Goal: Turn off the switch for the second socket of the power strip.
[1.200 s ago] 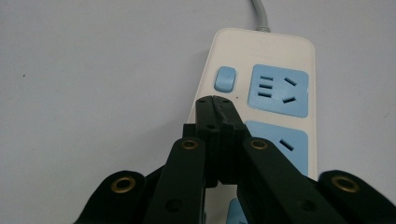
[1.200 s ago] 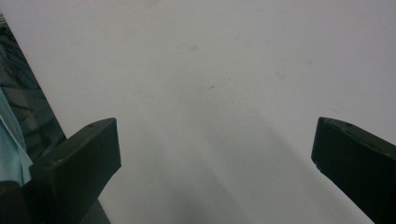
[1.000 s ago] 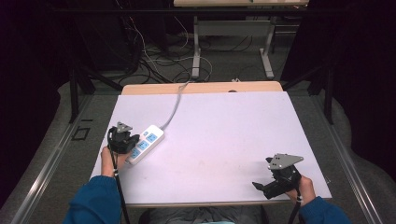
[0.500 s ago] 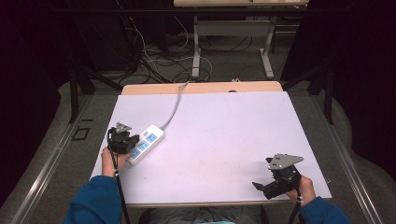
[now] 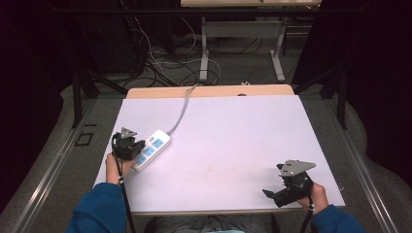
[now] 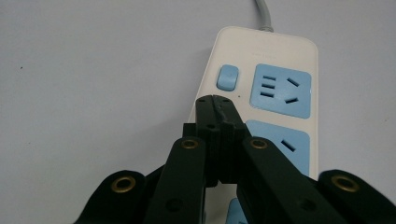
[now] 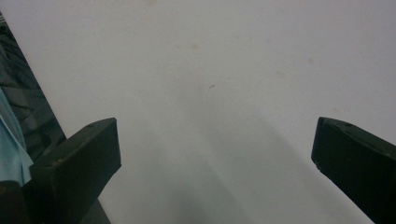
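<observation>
Power strip [image 5: 150,150] lies near counter's [image 5: 233,141] left edge, long axis diagonal, cord [image 5: 182,109] running toward far edge; left gripper [image 6: 214,109] pinched closed over it, right gripper [image 5: 272,195] wide open, empty.

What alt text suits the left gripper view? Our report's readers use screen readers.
The left hand-held gripper, jaws closed together, hangs over a white power strip near its blue switch on a pale table. Blue sockets run along the strip; its grey cord leaves at the top.
</observation>
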`<action>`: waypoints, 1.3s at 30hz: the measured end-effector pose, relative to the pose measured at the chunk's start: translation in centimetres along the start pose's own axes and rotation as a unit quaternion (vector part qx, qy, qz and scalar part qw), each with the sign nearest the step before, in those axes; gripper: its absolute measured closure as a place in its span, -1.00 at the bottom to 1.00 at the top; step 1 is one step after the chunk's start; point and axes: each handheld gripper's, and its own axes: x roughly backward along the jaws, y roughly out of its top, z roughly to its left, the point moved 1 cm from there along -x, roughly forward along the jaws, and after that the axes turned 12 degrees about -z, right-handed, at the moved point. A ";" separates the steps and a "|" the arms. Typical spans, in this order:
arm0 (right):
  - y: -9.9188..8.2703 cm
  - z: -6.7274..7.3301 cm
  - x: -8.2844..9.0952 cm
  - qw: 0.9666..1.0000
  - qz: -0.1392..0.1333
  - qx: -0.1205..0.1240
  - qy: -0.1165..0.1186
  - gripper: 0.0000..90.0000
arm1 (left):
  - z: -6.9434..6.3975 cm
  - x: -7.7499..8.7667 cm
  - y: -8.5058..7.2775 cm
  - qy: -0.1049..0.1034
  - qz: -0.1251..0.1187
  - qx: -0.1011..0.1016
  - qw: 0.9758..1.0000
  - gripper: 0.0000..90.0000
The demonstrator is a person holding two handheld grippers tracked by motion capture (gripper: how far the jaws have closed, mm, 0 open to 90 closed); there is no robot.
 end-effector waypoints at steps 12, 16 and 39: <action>0.0 0.0 0.0 1.000 0.000 0.000 -0.001 -0.98 | -0.2 0.0 -0.1 0.001 -0.003 0.004 1.000 1.00; 0.0 0.0 0.0 1.000 0.000 0.000 -0.001 -0.98 | -0.2 0.0 0.0 0.003 0.000 -0.004 1.000 1.00; 0.0 0.0 0.0 1.000 0.002 0.002 0.002 -0.98 | -0.3 0.1 0.2 0.005 0.001 -0.016 1.000 1.00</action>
